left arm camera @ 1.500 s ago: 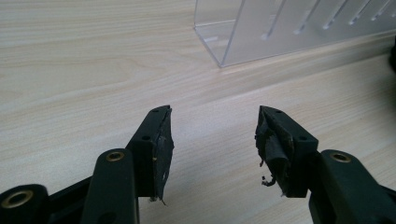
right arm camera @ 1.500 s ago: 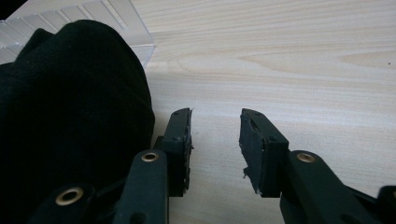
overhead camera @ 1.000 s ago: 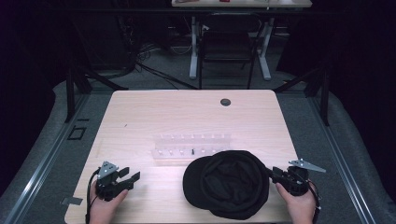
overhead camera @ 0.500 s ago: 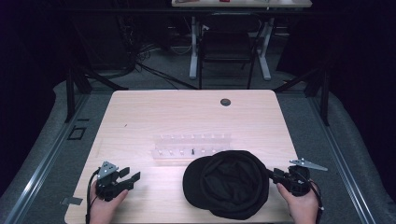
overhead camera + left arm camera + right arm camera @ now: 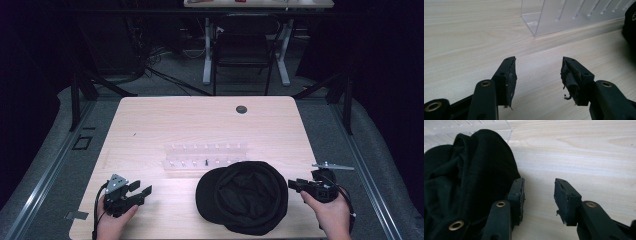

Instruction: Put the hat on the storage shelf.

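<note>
Landmark: I take the black cap (image 5: 243, 196) as reference; it lies crown-up at the near edge of the table (image 5: 150, 120), right of centre.
Right gripper (image 5: 295, 184): jaws parted with bare wood between them, holding nothing. In the right gripper view, its one jaw sits just beside the cap's fabric (image 5: 474, 182); I cannot tell whether it touches.
Change: compared with a second ago, I see the right gripper a little further from the cap's right edge and the cap settled flat. I judge this as a release or a re-approach, so the cap is not yet secured.
Left gripper (image 5: 141, 191): well to the cap's left, jaws wide apart and empty, resting low over the table; unchanged from a second ago.
Clear rack (image 5: 206, 155): just behind the cap, touching or nearly so; one small dark item stands in it, too small to identify.
Table hole (image 5: 241, 109): well beyond the cap, near the far edge.
Hidden: the cap's brim and underside are not discernible; the cap's edge (image 5: 630, 22) is cut off in the left gripper view.
</note>
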